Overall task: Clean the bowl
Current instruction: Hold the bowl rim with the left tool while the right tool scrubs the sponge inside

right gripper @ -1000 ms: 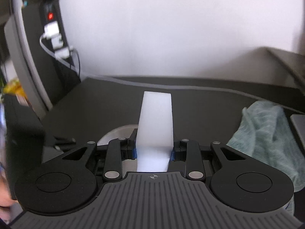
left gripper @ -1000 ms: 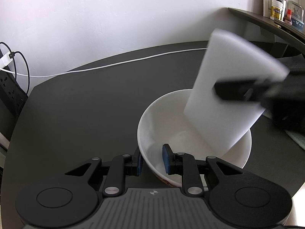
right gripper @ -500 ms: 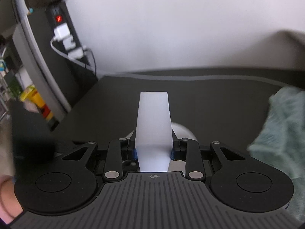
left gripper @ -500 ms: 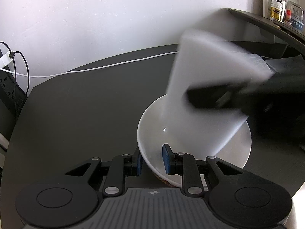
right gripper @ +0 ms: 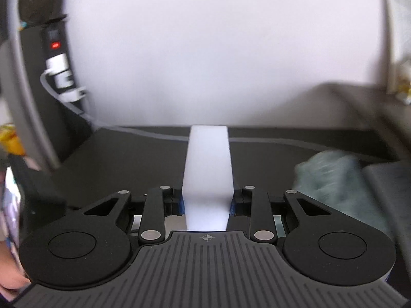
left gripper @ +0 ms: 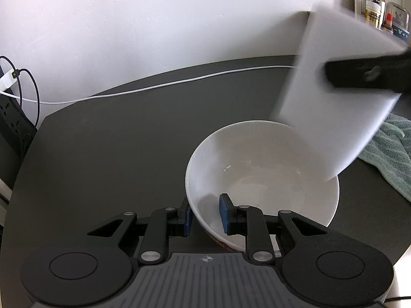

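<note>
A white bowl (left gripper: 262, 177) stands on the dark table (left gripper: 115, 148), its inside bare. My left gripper (left gripper: 205, 215) is shut on the bowl's near rim, one blue pad outside the wall and one inside. A white sponge block (left gripper: 334, 97) hangs above the bowl's right rim, held by my right gripper (left gripper: 364, 74), which shows as a blurred black bar. In the right wrist view the sponge (right gripper: 208, 164) sticks out forward between the fingers of my right gripper (right gripper: 207, 201), which is shut on it. The bowl is hidden in that view.
A teal towel (left gripper: 388, 154) lies on the table right of the bowl, blurred in the right wrist view (right gripper: 331, 177). A white cable (left gripper: 159, 87) runs along the table's far edge. A power strip (right gripper: 57, 59) with plugs hangs at the left. Small bottles (left gripper: 372, 10) sit on a shelf.
My right gripper has lifted the sponge out of the bowl and swung it up and to the right. The left gripper and the bowl have stayed put.
</note>
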`<action>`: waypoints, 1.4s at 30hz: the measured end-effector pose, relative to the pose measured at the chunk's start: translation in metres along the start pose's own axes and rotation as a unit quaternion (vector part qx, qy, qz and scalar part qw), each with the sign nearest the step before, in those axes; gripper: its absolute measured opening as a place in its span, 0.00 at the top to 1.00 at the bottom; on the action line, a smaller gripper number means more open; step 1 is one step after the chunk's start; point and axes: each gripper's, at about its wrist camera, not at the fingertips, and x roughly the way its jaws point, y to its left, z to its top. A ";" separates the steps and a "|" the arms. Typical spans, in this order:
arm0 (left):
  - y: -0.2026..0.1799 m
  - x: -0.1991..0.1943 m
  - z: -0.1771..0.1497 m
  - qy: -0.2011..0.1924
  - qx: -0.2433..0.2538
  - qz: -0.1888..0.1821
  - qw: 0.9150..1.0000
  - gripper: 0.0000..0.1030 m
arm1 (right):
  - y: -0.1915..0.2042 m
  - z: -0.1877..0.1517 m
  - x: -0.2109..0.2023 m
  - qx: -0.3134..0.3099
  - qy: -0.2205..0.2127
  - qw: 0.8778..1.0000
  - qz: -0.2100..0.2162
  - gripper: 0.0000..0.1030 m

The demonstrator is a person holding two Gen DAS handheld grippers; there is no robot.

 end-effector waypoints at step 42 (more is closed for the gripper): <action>-0.055 -0.033 -0.009 -0.001 -0.007 -0.001 1.000 0.76 | 0.032 -0.017 0.043 -0.038 0.057 0.997 0.039 0.70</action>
